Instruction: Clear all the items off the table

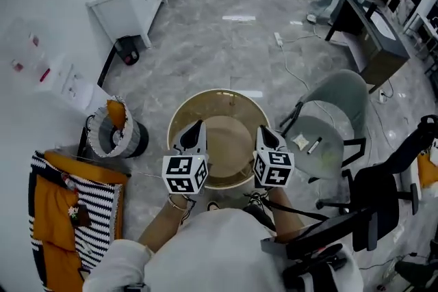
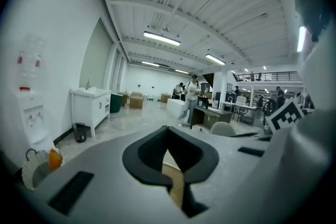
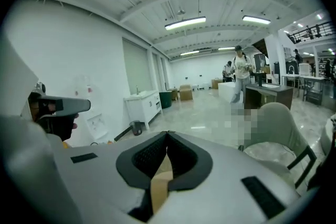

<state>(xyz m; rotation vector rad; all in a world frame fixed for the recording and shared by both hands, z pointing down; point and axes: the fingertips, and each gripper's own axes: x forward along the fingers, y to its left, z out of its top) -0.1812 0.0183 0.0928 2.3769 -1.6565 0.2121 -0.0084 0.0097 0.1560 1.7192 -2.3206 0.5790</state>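
The left claw point(image 1: 197, 126) and right claw point(image 1: 263, 132) are both pinched closed on nothing, above the round surface point(image 1: 220, 103), which shows nothing on it. At its 3 o'clock, a pen point(image 1: 314, 145) and a paper scrap point(image 1: 300, 141) lie on a chair point(image 1: 342, 94). Bumping the chair would likely spill them.

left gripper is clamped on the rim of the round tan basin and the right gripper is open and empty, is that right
Not quite. The right gripper is not open and empty: the right gripper view shows its jaws shut on the tan rim of the basin too. The left gripper is clamped on the rim, as you say.
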